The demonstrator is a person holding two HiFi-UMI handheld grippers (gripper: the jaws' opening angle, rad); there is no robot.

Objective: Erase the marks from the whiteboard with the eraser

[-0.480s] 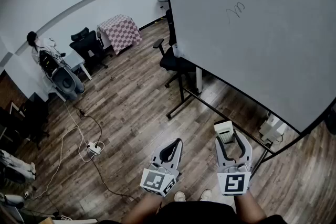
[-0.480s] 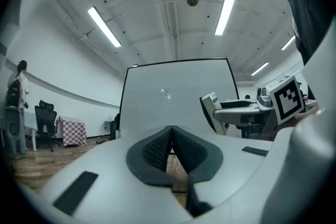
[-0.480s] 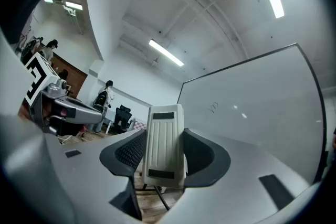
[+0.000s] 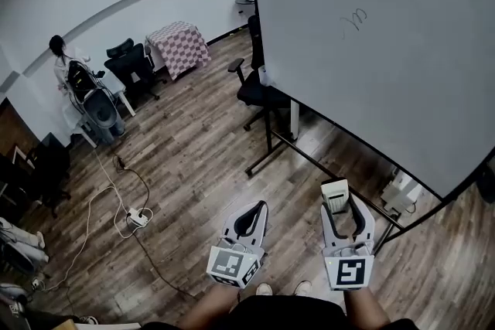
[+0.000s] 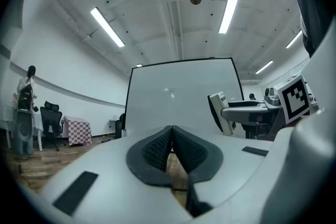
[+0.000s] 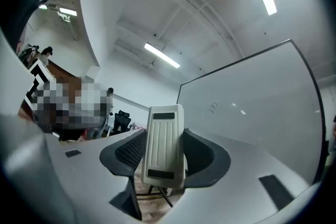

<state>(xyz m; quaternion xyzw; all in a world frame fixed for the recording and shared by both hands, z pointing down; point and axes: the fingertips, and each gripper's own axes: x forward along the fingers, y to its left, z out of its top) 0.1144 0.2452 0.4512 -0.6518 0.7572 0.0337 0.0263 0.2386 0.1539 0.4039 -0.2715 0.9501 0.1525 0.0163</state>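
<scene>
A large whiteboard [image 4: 387,35] on a black stand fills the upper right of the head view, with a small scribbled mark [image 4: 355,18] near its top. The mark [image 5: 170,92] also shows in the left gripper view and, faintly, the mark [image 6: 212,107] in the right gripper view. My right gripper [image 4: 344,206] is shut on a white ribbed eraser [image 6: 165,146], whose end [image 4: 335,193] sticks out past the jaws, well short of the board. My left gripper [image 4: 249,219] is shut and holds nothing, its pads [image 5: 157,148] pressed together.
A black office chair [image 4: 257,85] stands by the board's left edge. The stand's foot bars [image 4: 267,154] cross the wood floor ahead. A power strip and cable [image 4: 138,218] lie at the left. A checkered table [image 4: 178,46], more chairs and a person [image 4: 62,62] are at the far wall.
The view has shifted slightly, so the board and mark sit a little to the right. Both grippers hold the same pose, and the person at the far wall has moved a little.
</scene>
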